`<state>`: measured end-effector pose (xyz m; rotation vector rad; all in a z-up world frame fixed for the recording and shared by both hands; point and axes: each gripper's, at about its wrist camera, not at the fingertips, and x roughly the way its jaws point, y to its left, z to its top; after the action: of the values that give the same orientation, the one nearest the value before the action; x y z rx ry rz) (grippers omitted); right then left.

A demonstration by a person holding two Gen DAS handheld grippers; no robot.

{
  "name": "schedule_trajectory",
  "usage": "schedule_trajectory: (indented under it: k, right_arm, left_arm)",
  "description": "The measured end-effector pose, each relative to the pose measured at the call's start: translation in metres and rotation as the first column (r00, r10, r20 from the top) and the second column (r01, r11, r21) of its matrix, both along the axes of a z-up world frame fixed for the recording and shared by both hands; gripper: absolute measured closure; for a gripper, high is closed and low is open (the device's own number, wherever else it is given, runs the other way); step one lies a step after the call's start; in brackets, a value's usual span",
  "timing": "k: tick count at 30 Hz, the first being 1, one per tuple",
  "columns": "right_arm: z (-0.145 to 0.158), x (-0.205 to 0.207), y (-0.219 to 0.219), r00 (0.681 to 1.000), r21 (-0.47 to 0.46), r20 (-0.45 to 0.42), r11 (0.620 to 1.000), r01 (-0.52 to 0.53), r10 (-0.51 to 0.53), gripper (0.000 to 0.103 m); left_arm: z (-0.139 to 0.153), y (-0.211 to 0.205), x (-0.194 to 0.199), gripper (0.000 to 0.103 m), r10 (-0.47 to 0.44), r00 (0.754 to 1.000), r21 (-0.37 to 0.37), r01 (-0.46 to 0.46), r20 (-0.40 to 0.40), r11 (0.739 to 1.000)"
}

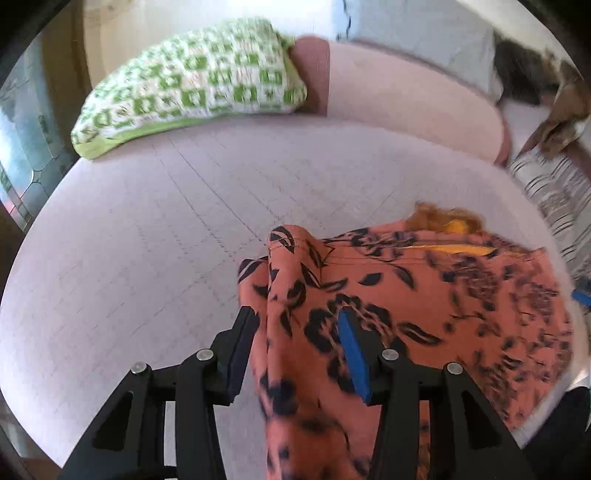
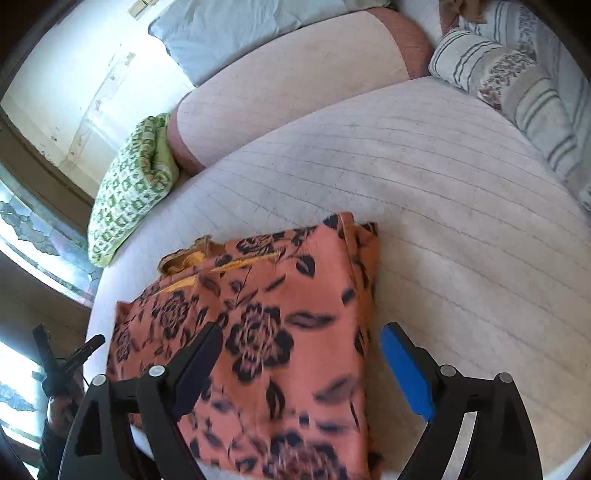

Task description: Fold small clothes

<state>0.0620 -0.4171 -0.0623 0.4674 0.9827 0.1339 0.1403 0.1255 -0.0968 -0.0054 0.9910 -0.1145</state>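
An orange garment with a black flower print (image 1: 424,314) lies partly folded on the pale quilted mattress (image 1: 147,258), with a yellow inner layer showing at its far edge. A raised fold of it runs between the fingers of my left gripper (image 1: 295,325), whose jaws stand apart and do not pinch the cloth. In the right wrist view the same garment (image 2: 280,332) lies under my right gripper (image 2: 301,338), which is wide open above it with nothing held. The left gripper (image 2: 68,334) also shows at the lower left edge of that view, in a person's hand (image 2: 61,406).
A green-and-white checked pillow (image 1: 192,85) and a pink bolster (image 1: 406,92) lie along the far side. A striped pillow (image 2: 509,85) sits at the right, a pale blue pillow (image 2: 240,33) behind. The mattress edge drops to a patterned floor (image 2: 33,236) at the left.
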Motion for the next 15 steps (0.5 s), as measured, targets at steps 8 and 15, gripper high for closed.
schedule_trajectory:
  k: [8,15]
  right_arm:
    - [-0.043,0.067,0.033,0.996,-0.142,-0.092,0.99,-0.016,0.003,0.08]
    - [-0.012,0.05,0.041,1.0,-0.328,0.016,0.945,0.013,-0.008,0.095]
  left_arm:
    - [-0.027,-0.005,0.035,0.096,0.026,0.998,-0.04,-0.028,-0.064,0.999]
    - [-0.013,0.004,-0.006,0.097,0.126,0.989,-0.044,-0.123,0.079,0.991]
